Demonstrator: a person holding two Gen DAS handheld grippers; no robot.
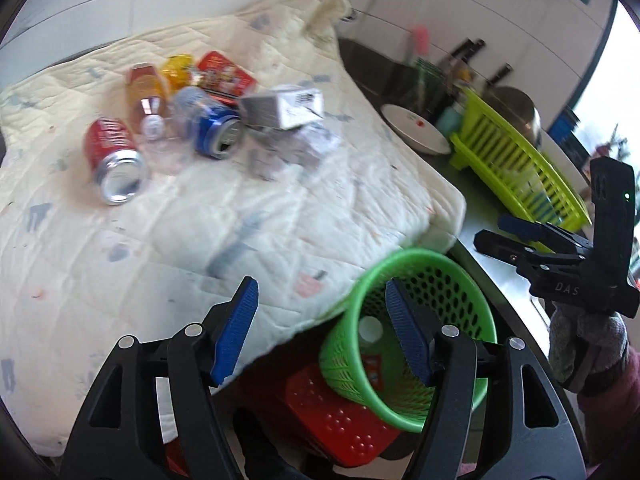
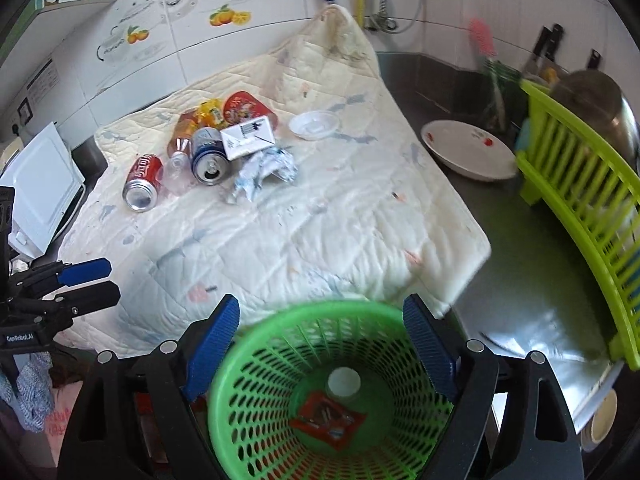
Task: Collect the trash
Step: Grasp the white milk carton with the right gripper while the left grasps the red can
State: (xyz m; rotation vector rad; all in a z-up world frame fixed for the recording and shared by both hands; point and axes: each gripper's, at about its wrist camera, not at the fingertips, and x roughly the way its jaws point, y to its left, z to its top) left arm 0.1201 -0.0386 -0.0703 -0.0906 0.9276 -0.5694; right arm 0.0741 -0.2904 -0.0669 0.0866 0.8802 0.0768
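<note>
Trash lies on a cream quilted cloth: a red can, a blue can, a clear bottle, a white box, crumpled paper, a red tub and a yellow wrapper. A green mesh basket below the cloth's near edge holds a red wrapper and a white disc. My right gripper hangs open over the basket, empty. My left gripper is open and empty above the cloth's edge, beside the basket.
A white lid lies on the cloth. A white bowl, a lime dish rack and a steel pot stand on the steel counter at right. A white appliance is at left. A red perforated thing sits under the basket.
</note>
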